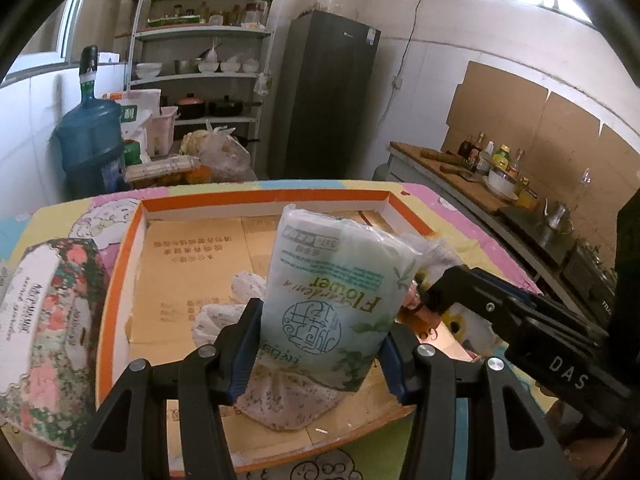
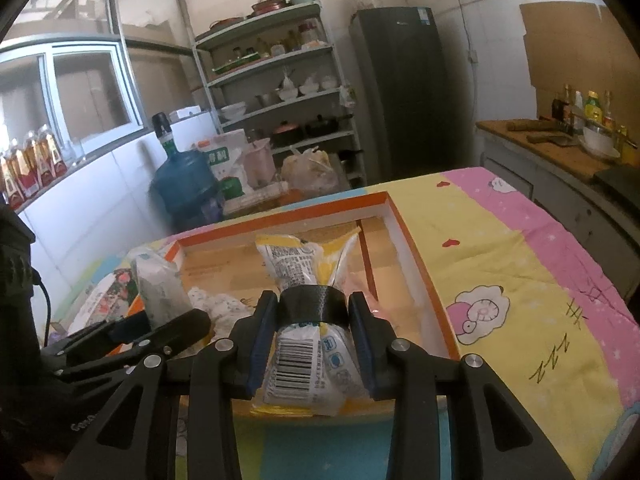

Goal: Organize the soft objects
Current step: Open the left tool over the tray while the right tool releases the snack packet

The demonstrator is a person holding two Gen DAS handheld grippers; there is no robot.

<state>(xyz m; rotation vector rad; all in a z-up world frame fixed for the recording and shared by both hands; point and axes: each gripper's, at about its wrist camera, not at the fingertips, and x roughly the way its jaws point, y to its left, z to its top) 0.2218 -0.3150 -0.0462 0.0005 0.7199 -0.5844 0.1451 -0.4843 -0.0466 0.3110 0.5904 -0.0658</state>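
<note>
Carrying both packs over the orange-rimmed tray (image 1: 120,264): left gripper (image 1: 320,344) clamps the tissue pack (image 1: 340,292), right gripper (image 2: 314,344) pinches a taped yellow bag (image 2: 308,272). Next, I reckon: lower, release inside.

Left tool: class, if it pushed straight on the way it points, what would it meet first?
The left tool, gripping a tissue pack, points down into the orange-rimmed box. It would probably first press the pack against the floral cloth bundle below it, though depth is unclear.

A pale green tissue pack (image 1: 340,300) stands upright at frame centre; a taped yellow bag (image 2: 308,280) lies lengthwise, both over the orange-rimmed tray (image 1: 120,280).
</note>
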